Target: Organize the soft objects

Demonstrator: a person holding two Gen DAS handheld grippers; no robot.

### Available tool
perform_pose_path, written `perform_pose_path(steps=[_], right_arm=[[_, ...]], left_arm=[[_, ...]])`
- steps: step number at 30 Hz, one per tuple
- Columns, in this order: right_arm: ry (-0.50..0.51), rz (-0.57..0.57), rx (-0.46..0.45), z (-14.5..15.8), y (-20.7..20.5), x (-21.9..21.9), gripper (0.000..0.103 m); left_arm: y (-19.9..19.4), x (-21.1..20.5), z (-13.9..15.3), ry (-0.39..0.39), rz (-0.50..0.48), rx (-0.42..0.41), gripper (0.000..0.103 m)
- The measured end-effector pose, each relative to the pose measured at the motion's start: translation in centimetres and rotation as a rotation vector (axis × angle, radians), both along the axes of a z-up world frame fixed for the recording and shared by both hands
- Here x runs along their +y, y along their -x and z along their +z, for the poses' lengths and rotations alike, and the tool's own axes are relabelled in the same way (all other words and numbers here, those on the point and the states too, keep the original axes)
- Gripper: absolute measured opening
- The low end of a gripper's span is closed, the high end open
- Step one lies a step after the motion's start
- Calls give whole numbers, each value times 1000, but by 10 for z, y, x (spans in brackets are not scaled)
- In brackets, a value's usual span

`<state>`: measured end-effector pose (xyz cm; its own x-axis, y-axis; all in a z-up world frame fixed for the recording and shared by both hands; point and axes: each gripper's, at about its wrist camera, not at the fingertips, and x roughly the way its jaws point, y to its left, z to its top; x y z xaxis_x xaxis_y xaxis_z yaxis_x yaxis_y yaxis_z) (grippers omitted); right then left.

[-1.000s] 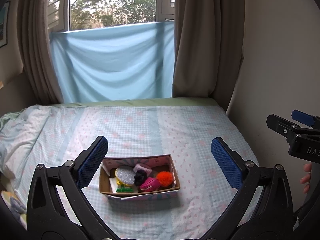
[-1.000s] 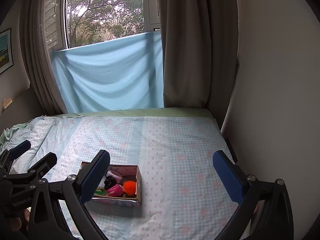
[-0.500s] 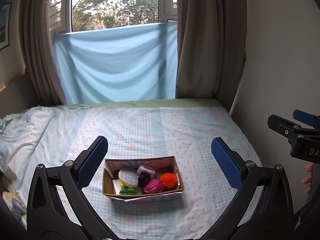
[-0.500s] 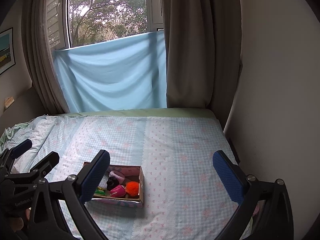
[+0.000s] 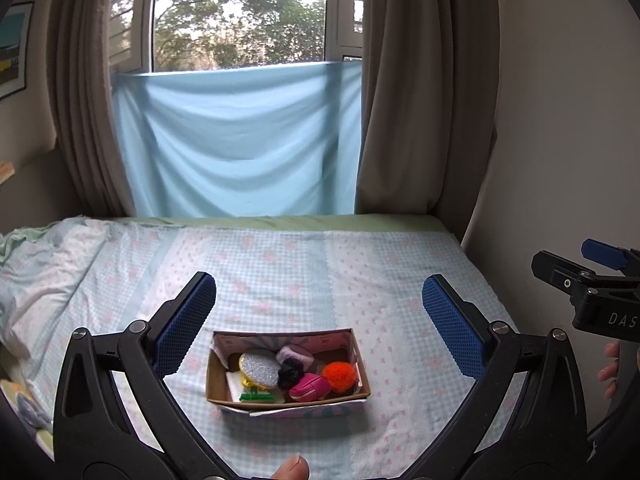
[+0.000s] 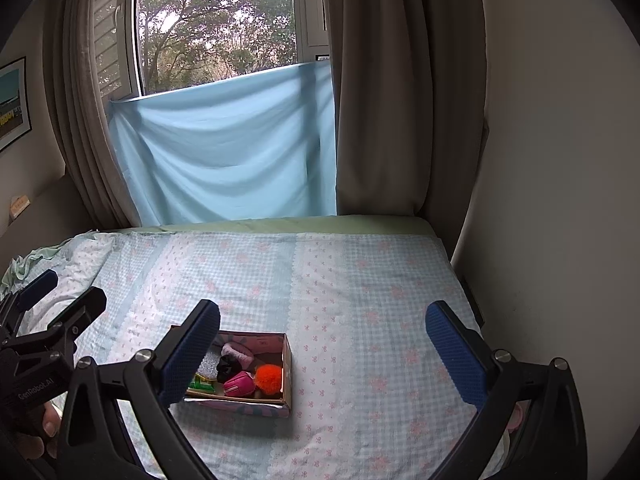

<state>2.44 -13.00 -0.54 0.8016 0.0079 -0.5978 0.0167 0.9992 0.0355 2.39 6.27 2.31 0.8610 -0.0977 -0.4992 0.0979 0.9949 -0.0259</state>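
On the bed [image 5: 320,272] w/ its pale blue-and-white checked sheet dotted w/ pink flowers, a small open cardboard box [image 5: 287,399] w/ a pink-patterned outer wrap sits near the front, well apart from the wall on the right. Behind the bed hang brown-grey curtains [image 5: 416,100] either side of a window, and a light blue cloth [image 5: 240,140] is stretched across the window's lower half.

Left tool [image 5: 320,316], black frame w/ blue textured pads [image 5: 186,320], is spread wide and holds nothing; in the left wrist view the box lies between and a bit below its pads, not touching either. A fingertip shows at the bottom edge of that view. Right tool [image 6: 322,352], same build, is also spread wide and empty; from its camera the box sits just behind its left pad [image 6: 190,350], partly hidden, so it's off to the left of the gap. Each tool shows at the edge of the other's view, w/ a hand [image 5: 610,364] gripping the right one.

Inside the box, approx. left to right: a round silver glittery pad [image 5: 259,369], a lilac-pink soft band [image 5: 296,356] at the back, a black fluffy scrunchie [image 5: 291,374] in the middle, a magenta soft pouch [image 5: 309,386] at the front, and an orange fluffy pom-pom [image 5: 340,375] by the right wall. A green-and-yellow item [image 5: 256,397] lies at the front left; can't tell what it is.
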Motion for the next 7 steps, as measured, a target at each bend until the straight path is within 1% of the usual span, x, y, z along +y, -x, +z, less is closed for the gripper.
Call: perform_pose_path(steps=[4, 7], right_arm=[[-5, 0, 15, -4, -5, 1, 103], [-11, -4, 36, -11, -11, -1, 103]], left_arm=[[-2, 5, 1, 25, 8, -8, 103], [-7, 6, -5, 21, 15, 9, 103]])
